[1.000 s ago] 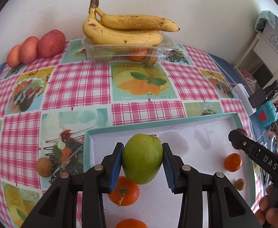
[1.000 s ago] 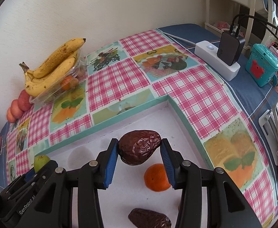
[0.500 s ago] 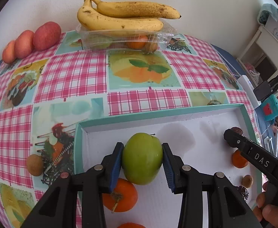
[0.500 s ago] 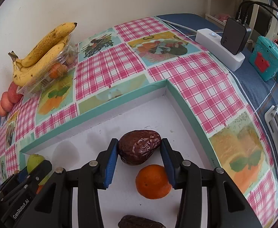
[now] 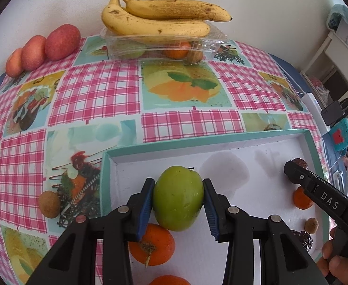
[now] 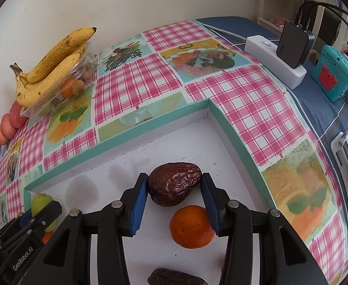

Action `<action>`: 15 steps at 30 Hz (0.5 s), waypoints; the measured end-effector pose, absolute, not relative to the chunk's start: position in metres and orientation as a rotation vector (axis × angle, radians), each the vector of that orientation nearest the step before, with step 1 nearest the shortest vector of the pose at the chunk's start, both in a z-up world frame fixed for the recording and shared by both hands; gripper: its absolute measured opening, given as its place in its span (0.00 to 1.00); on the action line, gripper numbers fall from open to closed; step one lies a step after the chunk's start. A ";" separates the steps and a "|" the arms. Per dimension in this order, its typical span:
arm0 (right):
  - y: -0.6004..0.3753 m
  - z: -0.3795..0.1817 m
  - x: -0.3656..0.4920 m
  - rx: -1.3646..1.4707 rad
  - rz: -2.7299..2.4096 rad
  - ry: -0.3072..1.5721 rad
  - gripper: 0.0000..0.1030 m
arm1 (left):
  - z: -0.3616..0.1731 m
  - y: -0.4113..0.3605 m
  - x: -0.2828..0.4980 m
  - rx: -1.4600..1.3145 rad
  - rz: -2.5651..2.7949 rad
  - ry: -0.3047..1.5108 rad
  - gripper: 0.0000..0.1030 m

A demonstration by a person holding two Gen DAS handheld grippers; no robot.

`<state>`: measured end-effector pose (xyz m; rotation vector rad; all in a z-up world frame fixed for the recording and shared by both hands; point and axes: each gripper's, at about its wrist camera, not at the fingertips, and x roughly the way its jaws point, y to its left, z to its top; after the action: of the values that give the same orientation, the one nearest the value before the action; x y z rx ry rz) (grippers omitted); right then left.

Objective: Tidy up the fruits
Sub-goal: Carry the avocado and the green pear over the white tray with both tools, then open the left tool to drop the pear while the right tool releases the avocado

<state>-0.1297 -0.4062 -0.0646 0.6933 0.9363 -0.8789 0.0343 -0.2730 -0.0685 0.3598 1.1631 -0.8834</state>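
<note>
Fruits are lying spread over a checked surface [image 5: 97,95] and inside a shallow white tray [image 5: 221,142] with a teal rim. The left tool [image 5: 178,199] is gripping a green apple [image 5: 178,198] between its blue pads, holding it over the tray's near left part, above an orange mandarin [image 5: 152,244]. The right tool [image 6: 175,187] is clamping a wrinkled brown date [image 6: 175,184], hovering over the tray's far right corner area; beneath it a mandarin [image 6: 191,226] and another date [image 6: 176,277] are resting on the tray floor. In the left wrist view, a small brown nut [image 5: 311,224] is sitting near the tray's right wall. Against the wall, a bunch of bananas [image 5: 159,21] is lying on top of a clear plastic container [image 5: 164,45] holding more fruit, and three red apples [image 5: 43,47] are lining up to its left. A small brown fruit [image 5: 49,204] is sitting on the cloth just left of the tray. A white power strip [image 6: 273,59] with a black charger [image 6: 292,44] is lying at the far right edge.
</note>
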 end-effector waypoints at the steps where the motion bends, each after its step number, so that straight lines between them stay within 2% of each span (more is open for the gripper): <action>1: -0.406 -0.064 -0.130 0.694 -0.879 0.938 0.45 | -0.067 -0.272 0.035 0.358 -0.881 1.164 0.42; 5: -0.408 -0.064 -0.131 0.701 -0.875 0.943 0.45 | -0.059 -0.270 0.035 0.364 -0.892 1.157 0.44; 8: -0.408 -0.061 -0.132 0.700 -0.878 0.943 0.47 | -0.048 -0.267 0.033 0.381 -0.889 1.129 0.51; 11: -0.405 -0.054 -0.131 0.679 -0.880 0.942 0.56 | -0.039 -0.263 0.034 0.385 -0.885 1.119 0.52; 13: -0.402 -0.048 -0.131 0.662 -0.875 0.944 0.58 | -0.032 -0.260 0.035 0.380 -0.879 1.116 0.55; 15: -0.397 -0.043 -0.129 0.641 -0.878 0.953 0.59 | -0.027 -0.256 0.036 0.387 -0.863 1.113 0.63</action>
<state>-0.1294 -0.3975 -0.0427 0.6415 0.9530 -0.8782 0.0360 -0.2565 -0.0270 0.3866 1.1129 -0.8625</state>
